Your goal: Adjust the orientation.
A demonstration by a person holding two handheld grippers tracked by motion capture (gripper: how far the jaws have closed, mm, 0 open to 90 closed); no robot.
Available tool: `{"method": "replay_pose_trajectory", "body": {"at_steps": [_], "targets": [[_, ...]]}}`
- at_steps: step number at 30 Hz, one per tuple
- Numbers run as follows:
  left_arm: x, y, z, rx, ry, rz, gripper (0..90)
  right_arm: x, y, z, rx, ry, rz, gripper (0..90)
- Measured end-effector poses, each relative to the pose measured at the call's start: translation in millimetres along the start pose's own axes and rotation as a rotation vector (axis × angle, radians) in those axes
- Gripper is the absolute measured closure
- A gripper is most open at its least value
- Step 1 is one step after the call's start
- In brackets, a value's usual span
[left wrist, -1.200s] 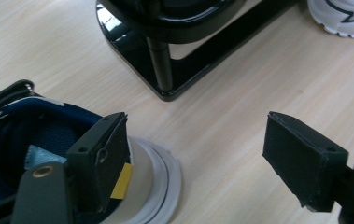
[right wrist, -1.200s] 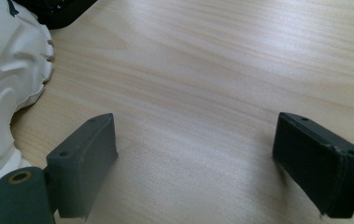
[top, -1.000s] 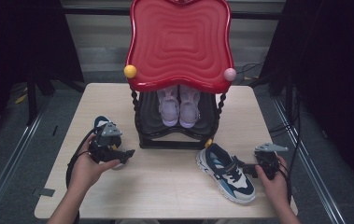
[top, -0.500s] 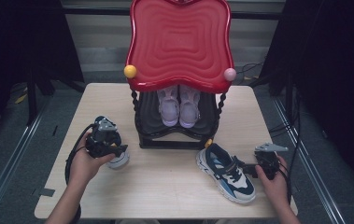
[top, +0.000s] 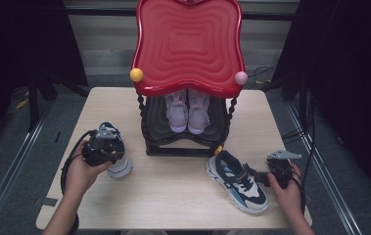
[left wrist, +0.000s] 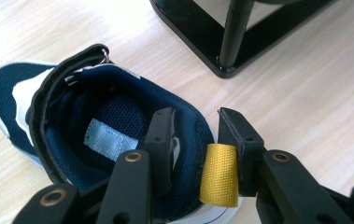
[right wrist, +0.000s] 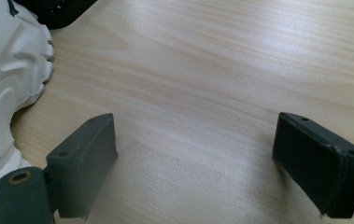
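The left tool [left wrist: 191,140] has just been closing on the heel collar of the dark blue mesh shoe [left wrist: 95,135], one jaw inside, one outside beside the yellow woven pull loop [left wrist: 219,173]; this shoe lies on the pale wooden worktop [top: 173,191] beside the black rack [top: 183,144], probably for lifting. The right tool [right wrist: 198,163] rests spread near the white and blue sneaker [top: 237,181].
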State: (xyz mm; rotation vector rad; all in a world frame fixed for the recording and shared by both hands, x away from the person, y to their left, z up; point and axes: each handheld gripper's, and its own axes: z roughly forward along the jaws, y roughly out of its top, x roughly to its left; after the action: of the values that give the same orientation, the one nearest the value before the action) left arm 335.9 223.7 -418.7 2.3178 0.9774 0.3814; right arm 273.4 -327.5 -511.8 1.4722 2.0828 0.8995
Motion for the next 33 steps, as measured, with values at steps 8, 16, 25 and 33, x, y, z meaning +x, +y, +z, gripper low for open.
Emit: {"method": "replay_pose_trajectory", "body": {"at_steps": [8,16,25,33], "targets": [[7.2,-12.6,-11.2,0.005,-0.018,-0.007,63.1,0.1,0.0,-0.1,0.001,0.000,0.001,12.7],[4.3,-9.7,-11.8,-0.010,-0.015,-0.033,51.1,0.1,0.0,-0.1,0.001,0.000,0.000,12.7],[2.6,1.7,-11.7,0.071,-0.003,0.041,41.7,0.0,0.0,0.0,0.001,0.000,0.000,12.7],[6.1,2.5,-6.4,0.187,-0.023,0.107,40.5,0.0,0.0,0.0,0.000,0.000,0.000,12.7]]}}
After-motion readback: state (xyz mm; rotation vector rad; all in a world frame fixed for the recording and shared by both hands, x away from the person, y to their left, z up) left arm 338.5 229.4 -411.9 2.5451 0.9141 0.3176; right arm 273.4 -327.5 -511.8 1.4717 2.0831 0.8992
